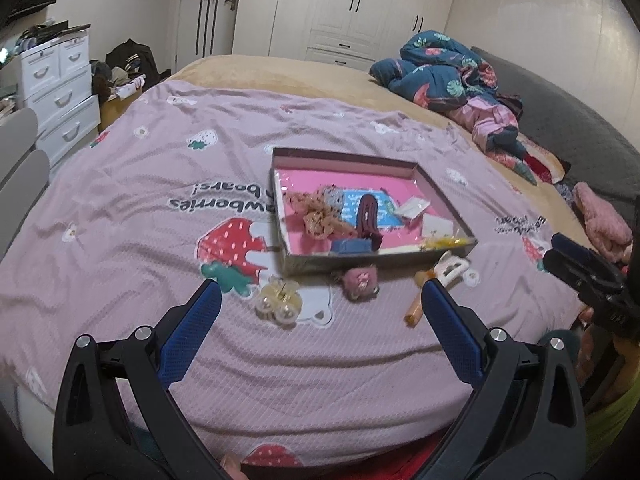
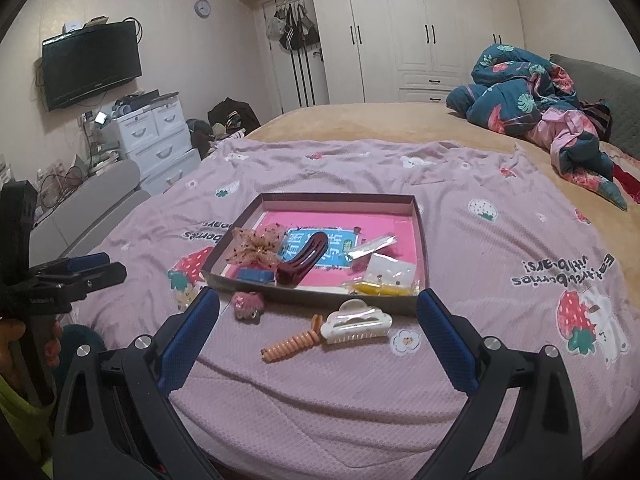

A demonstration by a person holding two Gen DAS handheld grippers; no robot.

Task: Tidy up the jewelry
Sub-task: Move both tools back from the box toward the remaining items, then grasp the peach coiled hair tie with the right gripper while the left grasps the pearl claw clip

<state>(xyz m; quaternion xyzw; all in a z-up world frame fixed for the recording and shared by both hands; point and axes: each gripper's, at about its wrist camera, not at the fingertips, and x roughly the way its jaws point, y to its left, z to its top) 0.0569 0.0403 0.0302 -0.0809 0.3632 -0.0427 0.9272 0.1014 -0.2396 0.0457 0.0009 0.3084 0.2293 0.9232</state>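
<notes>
Text I can read: pink blanket (image 1: 120,208), upside down, "strawberries", "bears!"; blue card (image 2: 316,250) in my tray (image 2: 340,200), Chinese characters, unclear.

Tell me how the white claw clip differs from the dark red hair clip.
The white claw clip lies on the pink blanket, outside the tray; the dark red hair clip lies inside it. The white one is broad, pale and toothed; the red one is slim, glossy and curved. Neither is held, and both are hair accessories.
</notes>
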